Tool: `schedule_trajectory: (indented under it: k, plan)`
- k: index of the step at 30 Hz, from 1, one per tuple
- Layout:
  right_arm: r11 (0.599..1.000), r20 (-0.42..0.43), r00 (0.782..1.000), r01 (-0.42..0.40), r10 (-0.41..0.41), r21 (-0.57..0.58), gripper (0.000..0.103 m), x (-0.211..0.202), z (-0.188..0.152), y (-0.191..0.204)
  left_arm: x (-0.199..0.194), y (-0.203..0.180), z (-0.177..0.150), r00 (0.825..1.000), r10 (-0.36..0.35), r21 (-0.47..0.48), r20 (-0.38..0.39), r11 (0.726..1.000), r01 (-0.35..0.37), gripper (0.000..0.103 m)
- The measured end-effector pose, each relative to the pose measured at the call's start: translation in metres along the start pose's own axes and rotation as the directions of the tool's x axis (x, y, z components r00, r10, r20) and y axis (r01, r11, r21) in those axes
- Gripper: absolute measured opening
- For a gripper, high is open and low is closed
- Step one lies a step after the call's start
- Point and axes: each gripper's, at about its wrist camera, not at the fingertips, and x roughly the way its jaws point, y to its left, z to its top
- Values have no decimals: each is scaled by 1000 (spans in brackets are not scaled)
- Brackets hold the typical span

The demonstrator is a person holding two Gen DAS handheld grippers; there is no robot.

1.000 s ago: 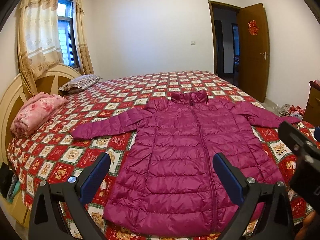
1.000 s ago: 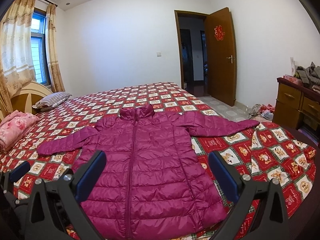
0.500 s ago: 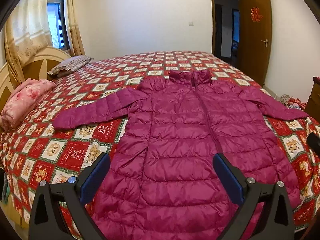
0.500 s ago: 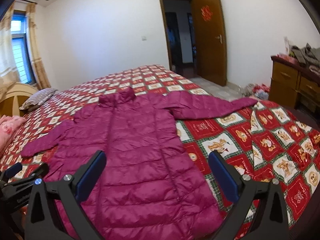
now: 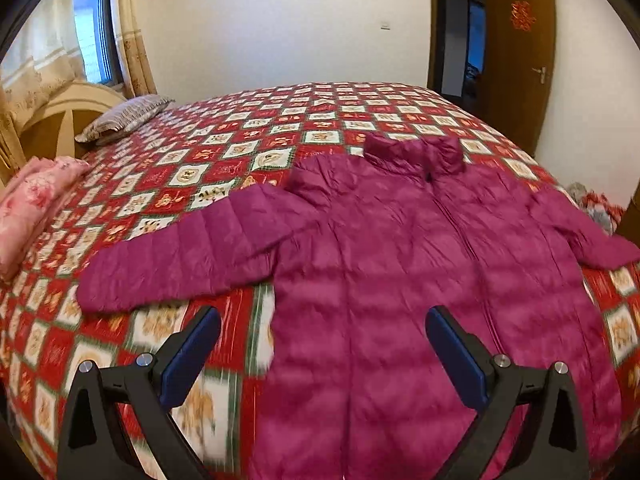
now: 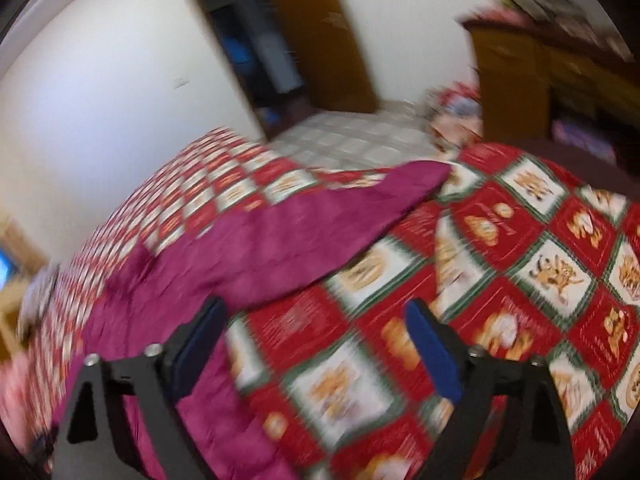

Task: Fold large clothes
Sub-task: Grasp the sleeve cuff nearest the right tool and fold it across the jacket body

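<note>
Across the centre of both frames, a puffy jacket [image 5: 420, 280] lies flat on the bed [image 5: 224, 152]: light, soft, probably slippery; best pinched at a sleeve cuff. Left tongs [image 5: 320, 360] apart, empty; right tongs [image 6: 316, 348] apart, just been closing, nothing between.

My left claw [image 5: 322, 354] hangs spread wide over the purple jacket [image 5: 420, 272], which lies flat on the bed [image 5: 224, 148], collar at twelve o'clock, one sleeve reaching toward nine o'clock
</note>
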Motion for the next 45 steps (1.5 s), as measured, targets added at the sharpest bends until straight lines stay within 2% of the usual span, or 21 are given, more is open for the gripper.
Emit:
schedule_trajectory:
  k: [4,8,10,12,14,17,20,23,24,25,27,30,32,36,40,44,45]
  plan:
    - [987,16,992,124,-126,104,83,42,47,-38,42,13,15,1000,16,-49,-2,999,-17,102]
    - [962,48,965,250,-257,113,76,74,80,-57,81,17,13,999,41,-76,-12,996,-42,102]
    - [955,30,960,272,-277,117,70,90,91,-62,92,16,10,998,59,-76,-7,995,-59,102]
    - [948,0,953,301,-303,105,67,106,97,-60,104,14,6,997,79,-69,-6,994,-80,102]
    - [934,-49,937,348,-345,79,57,126,99,-62,114,12,2,996,93,-61,-17,994,-94,102]
    - [926,-91,926,372,-366,62,47,140,93,-63,130,13,-4,992,102,-66,-71,992,-107,102]
    - [917,-63,916,398,-395,28,41,143,93,-65,135,17,-6,992,82,-91,-97,992,-91,102]
    - [906,-41,905,423,-423,-7,27,139,91,-65,142,20,-7,990,54,-111,-130,991,-69,102]
    - [909,-33,909,416,-416,-13,15,138,90,-65,142,20,-8,990,49,-115,-131,991,-65,102]
    - [920,-33,919,392,-393,-25,11,136,90,-64,142,20,-8,990,50,-114,-129,991,-65,102]
    - [920,-25,921,387,-389,-54,10,135,90,-55,142,19,-8,991,52,-112,-127,991,-66,102]
    - [940,40,944,331,-329,-85,10,111,93,-32,142,19,-9,991,43,-119,-126,991,-58,102]
    - [950,96,961,273,-260,-149,10,88,95,-2,140,19,-10,992,32,-129,-120,991,-47,102]
    - [956,125,987,129,-99,-264,10,53,85,68,138,22,-10,994,12,-148,-105,989,-27,102]
    - [918,68,995,-45,78,-394,10,39,48,155,135,28,-11,996,-14,-170,-89,985,-1,102]
    - [854,-40,978,-199,205,-480,10,46,-2,232,133,34,-12,997,-46,-198,-70,980,31,102]
    - [844,-54,974,-216,218,-491,10,48,-11,242,133,35,-12,996,-51,-202,-68,979,36,102]
